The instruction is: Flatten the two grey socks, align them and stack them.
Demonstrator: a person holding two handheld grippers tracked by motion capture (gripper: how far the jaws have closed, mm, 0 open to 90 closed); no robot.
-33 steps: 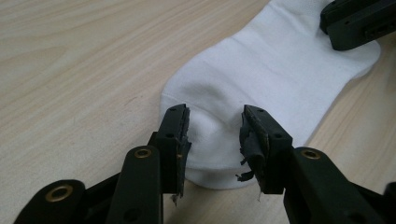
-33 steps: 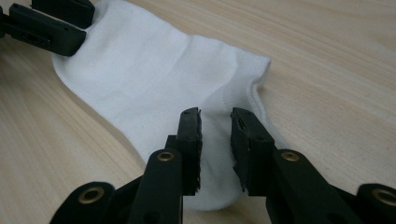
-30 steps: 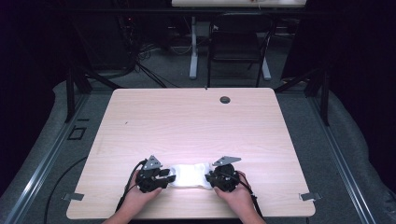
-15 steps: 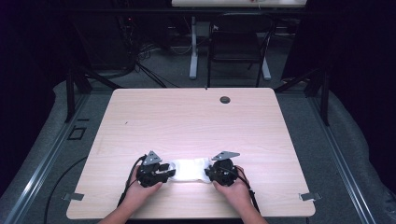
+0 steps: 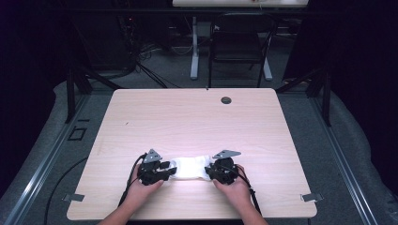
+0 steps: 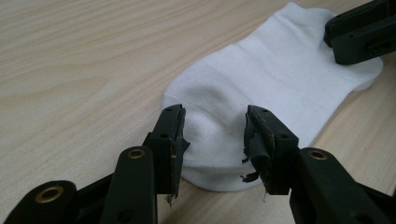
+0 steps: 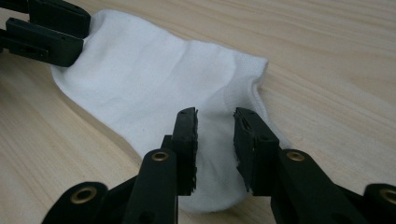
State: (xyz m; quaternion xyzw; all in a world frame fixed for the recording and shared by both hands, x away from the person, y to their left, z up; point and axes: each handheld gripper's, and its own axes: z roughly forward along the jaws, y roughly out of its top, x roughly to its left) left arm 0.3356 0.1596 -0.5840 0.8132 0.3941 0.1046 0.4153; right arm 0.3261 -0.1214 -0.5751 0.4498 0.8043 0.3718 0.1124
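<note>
The white sock [image 5: 190, 167] lay flat on the table [image 5: 197, 117]. Left gripper [image 6: 212, 137] & right gripper [image 7: 215, 135] stood at opposite ends, jaws apart over the cloth, probably to pinch and stretch it.

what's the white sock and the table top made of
White sock: soft knit fabric, likely cotton blend; matte, with fine ribbing at one end and gentle creases. Table top: pale wood-grain surface, smooth with a slight sheen; whether laminate or real wood can't be told.
</note>
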